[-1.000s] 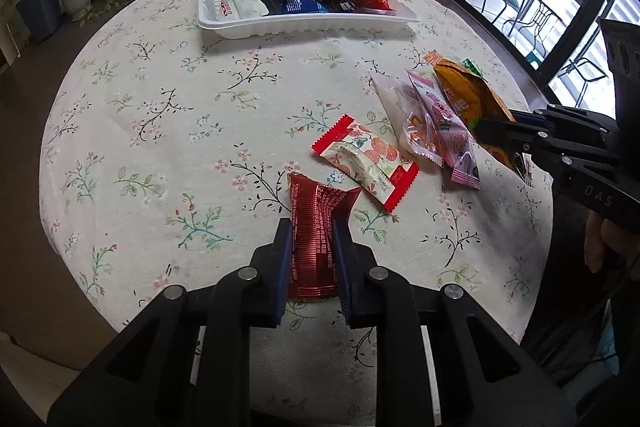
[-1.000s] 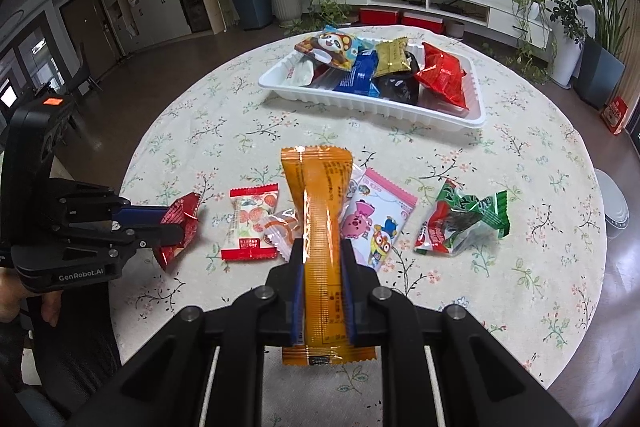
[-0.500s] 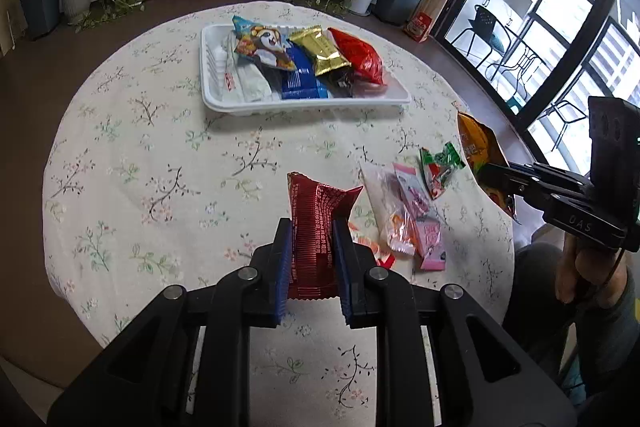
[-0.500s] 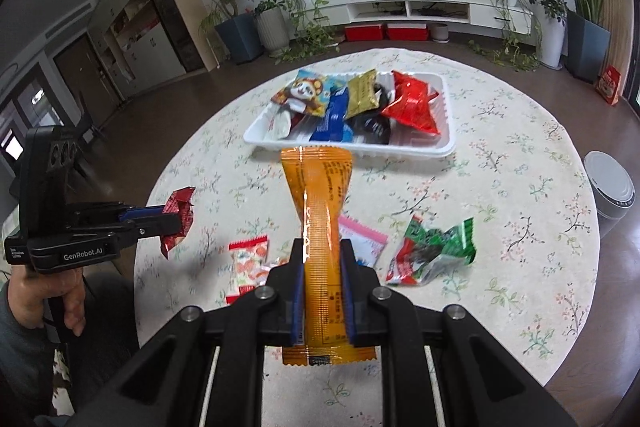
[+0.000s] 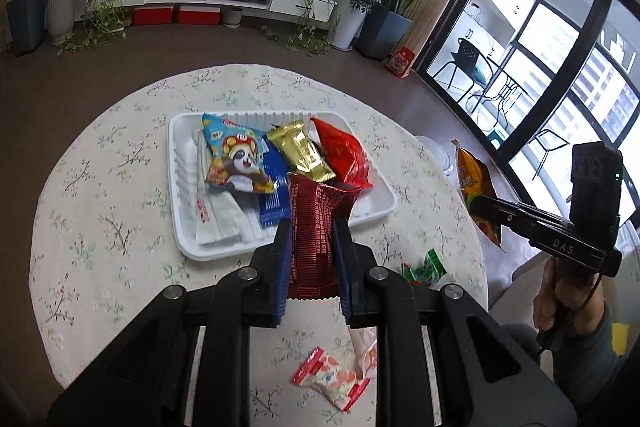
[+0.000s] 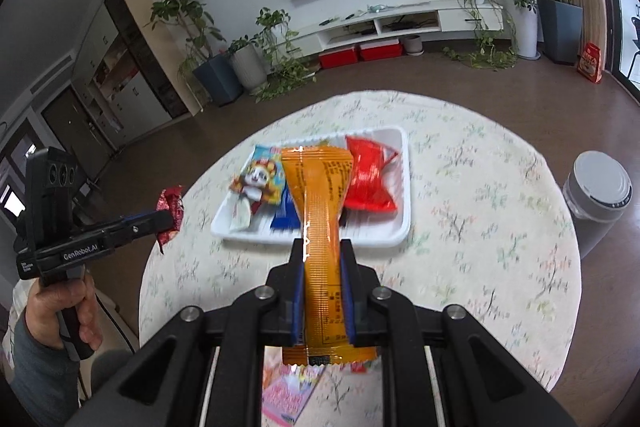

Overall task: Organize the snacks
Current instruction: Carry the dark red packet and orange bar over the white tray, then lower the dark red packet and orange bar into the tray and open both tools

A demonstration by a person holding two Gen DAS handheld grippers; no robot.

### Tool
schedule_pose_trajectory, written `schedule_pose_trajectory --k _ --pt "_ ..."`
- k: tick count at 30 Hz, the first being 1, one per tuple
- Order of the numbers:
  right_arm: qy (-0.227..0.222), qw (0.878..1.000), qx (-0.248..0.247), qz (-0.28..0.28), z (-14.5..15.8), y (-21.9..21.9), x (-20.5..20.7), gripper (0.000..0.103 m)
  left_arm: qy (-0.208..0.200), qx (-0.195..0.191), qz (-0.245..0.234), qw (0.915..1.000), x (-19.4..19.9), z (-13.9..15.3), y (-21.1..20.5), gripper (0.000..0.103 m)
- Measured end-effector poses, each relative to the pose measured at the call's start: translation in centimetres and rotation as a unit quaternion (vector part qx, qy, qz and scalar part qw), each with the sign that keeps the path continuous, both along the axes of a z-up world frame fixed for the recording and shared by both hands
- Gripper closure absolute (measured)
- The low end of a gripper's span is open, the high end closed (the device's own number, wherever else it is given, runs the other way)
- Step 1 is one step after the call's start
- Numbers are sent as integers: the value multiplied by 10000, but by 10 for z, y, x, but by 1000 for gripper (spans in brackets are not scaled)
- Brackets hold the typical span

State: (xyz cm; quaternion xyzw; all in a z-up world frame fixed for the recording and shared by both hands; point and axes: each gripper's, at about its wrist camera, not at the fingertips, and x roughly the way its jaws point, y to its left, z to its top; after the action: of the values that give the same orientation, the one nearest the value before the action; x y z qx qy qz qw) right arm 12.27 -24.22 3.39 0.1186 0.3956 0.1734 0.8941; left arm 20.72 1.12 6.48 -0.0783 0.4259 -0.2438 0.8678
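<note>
My left gripper (image 5: 311,227) is shut on a dark red snack packet (image 5: 314,227) and holds it in the air above the table, in front of the white tray (image 5: 176,211). My right gripper (image 6: 322,247) is shut on a long orange snack packet (image 6: 320,211), also lifted high, facing the same tray (image 6: 404,195). The tray holds a panda packet (image 5: 236,159), a blue one (image 5: 274,195), a gold one (image 5: 302,155) and a red one (image 5: 344,155). The right gripper with the orange packet (image 5: 472,183) shows at the right of the left wrist view.
A round table with a floral cloth (image 5: 100,227) carries loose snacks near me: a red-and-white packet (image 5: 332,383), a green packet (image 5: 424,267) and a pink packet (image 6: 288,395). A grey bin (image 6: 600,203) stands on the floor to the right.
Both grippers have risen well above the table with their packets and moved toward the tray. The table and loose snacks now lie farther below.
</note>
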Motion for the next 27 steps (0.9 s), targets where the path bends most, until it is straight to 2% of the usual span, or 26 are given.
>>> schedule_pose_trajectory --k 3,7,12,20,27 --pt "-68 9999 115 -44 13 -2 24 86 -36 -93 69 9999 28 9 -4 85" --pt "-114 9998 187 -25 24 6 59 86 -103 33 65 9999 60 17 -17 85" --pt "24 9994 349 17 25 19 101 86 15 9 159 9999 105 13 -29 85" --pt "680 9974 219 -13 -23 46 155 86 269 231 192 9992 158 -30 -58 85" --pt "1039 9945 23 -96 -61 57 175 86 452 495 249 9974 177 -73 -68 85"
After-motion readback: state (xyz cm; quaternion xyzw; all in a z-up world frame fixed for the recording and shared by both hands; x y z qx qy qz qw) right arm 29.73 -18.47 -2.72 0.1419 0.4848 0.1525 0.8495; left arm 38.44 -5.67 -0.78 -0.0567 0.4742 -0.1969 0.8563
